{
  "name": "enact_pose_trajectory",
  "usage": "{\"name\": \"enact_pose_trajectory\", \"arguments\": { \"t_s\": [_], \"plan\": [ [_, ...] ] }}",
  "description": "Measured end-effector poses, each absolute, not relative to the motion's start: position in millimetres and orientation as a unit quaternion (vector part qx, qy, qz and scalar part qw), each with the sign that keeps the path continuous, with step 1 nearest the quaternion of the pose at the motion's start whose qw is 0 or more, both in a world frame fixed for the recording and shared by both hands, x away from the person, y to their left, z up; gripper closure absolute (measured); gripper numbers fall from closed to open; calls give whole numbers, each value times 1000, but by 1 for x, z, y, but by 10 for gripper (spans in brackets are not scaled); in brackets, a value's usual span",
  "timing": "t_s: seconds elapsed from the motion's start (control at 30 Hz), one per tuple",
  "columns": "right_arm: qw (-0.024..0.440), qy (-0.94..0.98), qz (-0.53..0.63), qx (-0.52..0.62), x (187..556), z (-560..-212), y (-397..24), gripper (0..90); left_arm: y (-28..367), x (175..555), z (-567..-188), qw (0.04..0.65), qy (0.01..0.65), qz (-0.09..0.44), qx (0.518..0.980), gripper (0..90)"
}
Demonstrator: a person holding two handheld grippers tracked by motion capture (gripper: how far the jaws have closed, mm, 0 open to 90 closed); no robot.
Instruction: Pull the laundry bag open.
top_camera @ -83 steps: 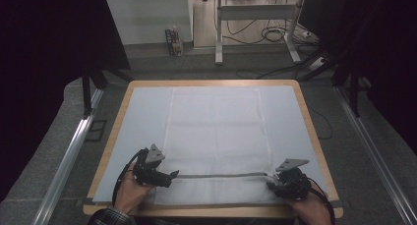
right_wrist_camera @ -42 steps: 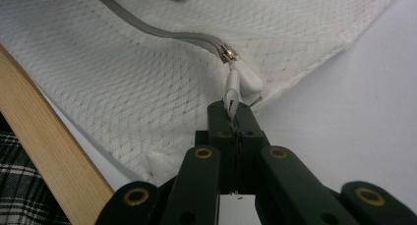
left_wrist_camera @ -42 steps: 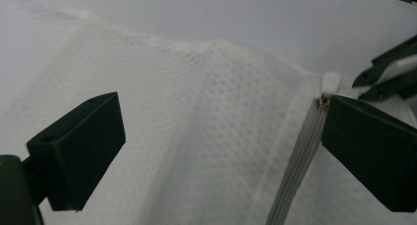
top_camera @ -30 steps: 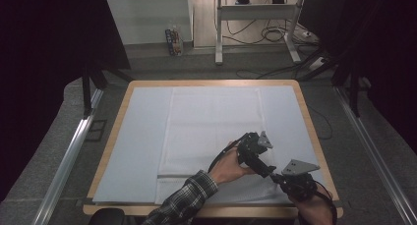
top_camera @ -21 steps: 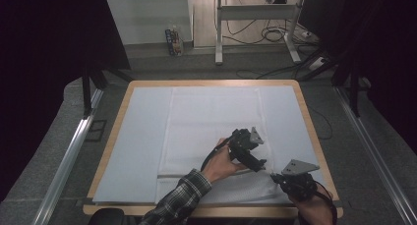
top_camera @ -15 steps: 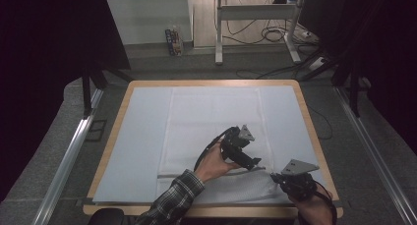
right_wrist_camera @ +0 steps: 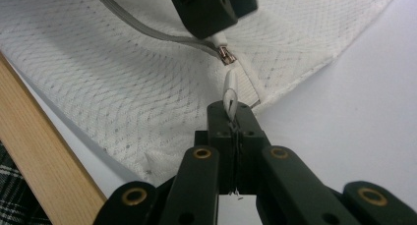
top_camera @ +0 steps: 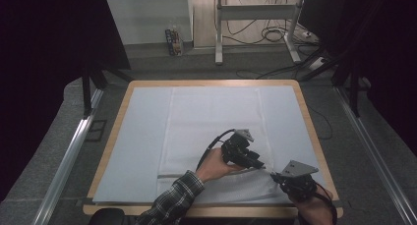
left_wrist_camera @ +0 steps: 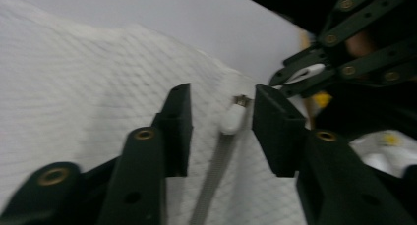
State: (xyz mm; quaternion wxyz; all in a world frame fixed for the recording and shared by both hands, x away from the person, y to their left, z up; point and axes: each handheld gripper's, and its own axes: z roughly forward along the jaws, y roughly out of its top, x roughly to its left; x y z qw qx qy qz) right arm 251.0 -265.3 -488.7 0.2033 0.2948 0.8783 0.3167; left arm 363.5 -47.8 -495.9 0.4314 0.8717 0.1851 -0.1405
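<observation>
A: Status on the mesh bag (top_camera: 216, 136)?

B: White, diamond-net weave, lying flat on the pale sheet of the table (top_camera: 142, 136), lower centre of the high view. A grey zipper (top_camera: 206, 174) runs along its near edge toward the lower right.

A: Step?

B: Looks like zipper work, both hands at the right-hand end of the zip. Right tongs (right_wrist_camera: 231, 118) are clenched on a small white tab (right_wrist_camera: 229, 90) at the bag's corner, anchoring it. In the right gripper view that tab sits centre frame, with the metal slider (right_wrist_camera: 226, 54) just above it.

A: Left?

B: Left tongs (left_wrist_camera: 221, 124) have just been closing. The white zipper pull (left_wrist_camera: 231, 119) sits between the jaws, centre of the left gripper view. The right jaw looks to be touching it, but there is a gap on the left side, so I'd call it not pinched yet.

A: Next move?

B: My read: finish the pinch on the pull, keep the right hand fixed as a counter-hold, then draw the pull along the zipper line. The pull is small, so centre it first or it slips out sideways.

A: Risk?

B: Soft mesh bunching under the slider.
</observation>
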Motion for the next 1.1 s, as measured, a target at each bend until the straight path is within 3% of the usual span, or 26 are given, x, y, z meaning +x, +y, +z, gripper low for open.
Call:
{"name": "enact_pose_trajectory", "arguments": {
  "t_s": [0.13,0.3,0.87,0.97,1.0,1.03,1.07,1.1],
  "plan": [
    [205,878,316,295,251,-489,-266,878,-46,365,-498,436,182,-176,864,707],
    [207,878,311,298,252,-490,-266,876,-47,359,-495,430,169,-178,869,789],
    [194,878,307,312,255,-491,-267,868,-52,349,-494,402,151,-126,895,869],
    [180,871,319,327,257,-491,-269,794,-50,348,-493,406,149,-118,894,870],
    [173,866,326,336,259,-490,-272,705,-47,349,-492,413,150,-116,891,869],
    [173,866,326,336,259,-490,-272,705,-47,349,-492,413,150,-116,891,869],
    [167,861,332,347,263,-488,-274,619,-44,347,-490,416,147,-106,891,869],
    [167,861,332,347,263,-488,-274,619,-44,347,-490,416,147,-106,891,869]
  ]
}}
